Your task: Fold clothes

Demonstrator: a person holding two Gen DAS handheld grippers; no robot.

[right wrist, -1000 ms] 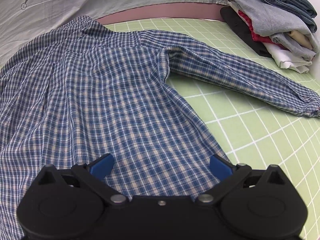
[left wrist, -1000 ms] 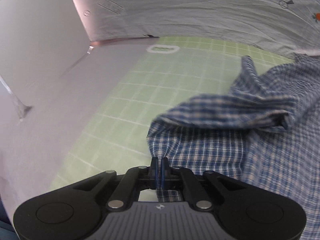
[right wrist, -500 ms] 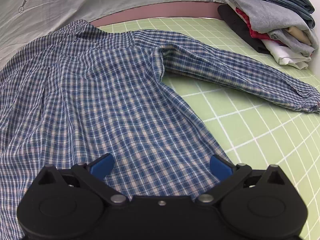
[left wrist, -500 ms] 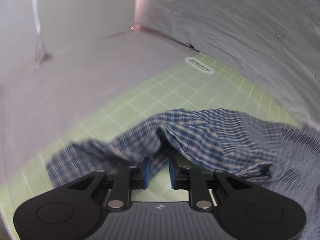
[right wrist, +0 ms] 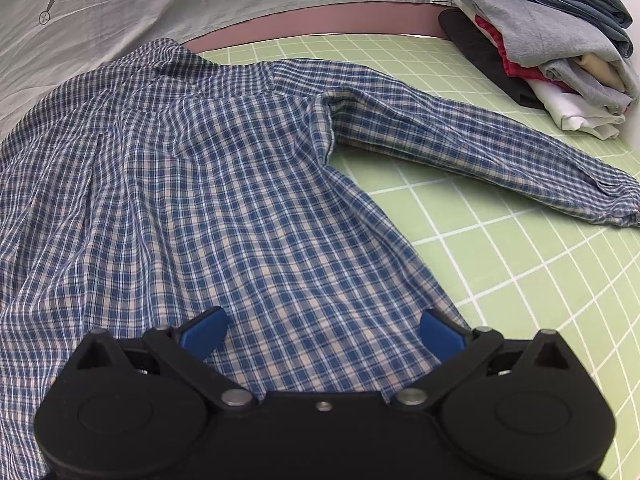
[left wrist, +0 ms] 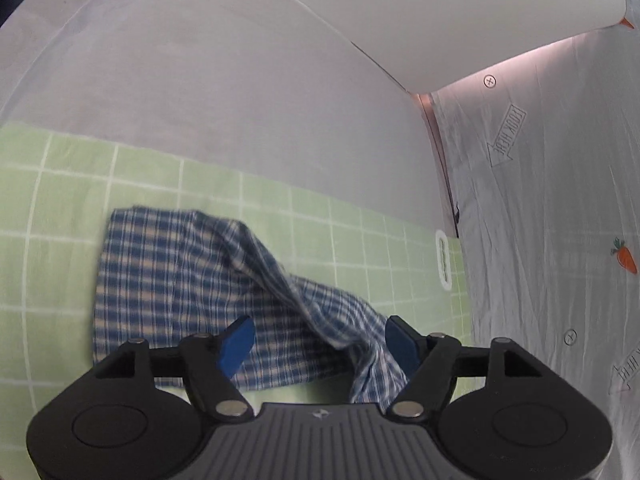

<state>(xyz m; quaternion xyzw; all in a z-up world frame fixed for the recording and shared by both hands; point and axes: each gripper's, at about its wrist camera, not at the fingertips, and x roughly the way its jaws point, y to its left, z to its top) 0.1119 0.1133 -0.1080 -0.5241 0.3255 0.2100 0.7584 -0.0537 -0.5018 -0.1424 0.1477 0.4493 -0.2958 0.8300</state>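
Both tongs spread wide, empty | left tongs (left wrist: pixel 322 340), right tongs (right wrist: pixel 322 332) | shirt (right wrist: pixel 200 184) hem on mat (right wrist: pixel 520 280)

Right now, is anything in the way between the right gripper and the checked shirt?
No, nothing visible. The right gripper is open right over the shirt, with only cloth between its fingers. The pile of folded clothes sits off at the mat's far corner.

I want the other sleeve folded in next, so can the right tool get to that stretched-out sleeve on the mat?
Probably yes: the right tool is open, and nothing lies on the sleeve beside the clothes stack.
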